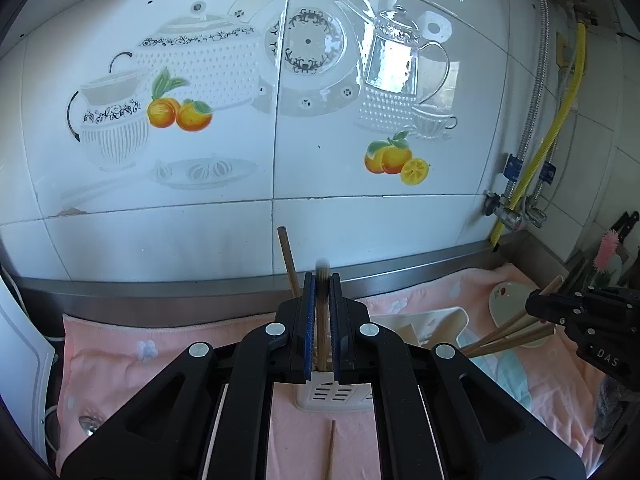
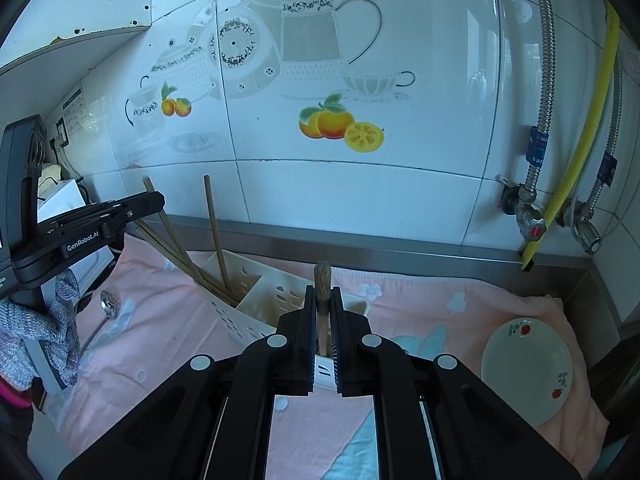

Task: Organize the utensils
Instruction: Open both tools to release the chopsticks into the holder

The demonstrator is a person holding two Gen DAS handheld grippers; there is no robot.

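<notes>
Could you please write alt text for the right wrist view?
The right gripper is clamped on wooden chopsticks above a white slotted utensil holder on a pink towel; the left gripper holds more chopsticks over it.

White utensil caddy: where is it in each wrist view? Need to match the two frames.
Left wrist: utensil caddy at bottom centre, mostly hidden behind the left gripper.
Right wrist: caddy at centre-left on the pink towel, chopsticks leaning in it.
Shared landmark: orange-and-lemon tile decal.
</notes>
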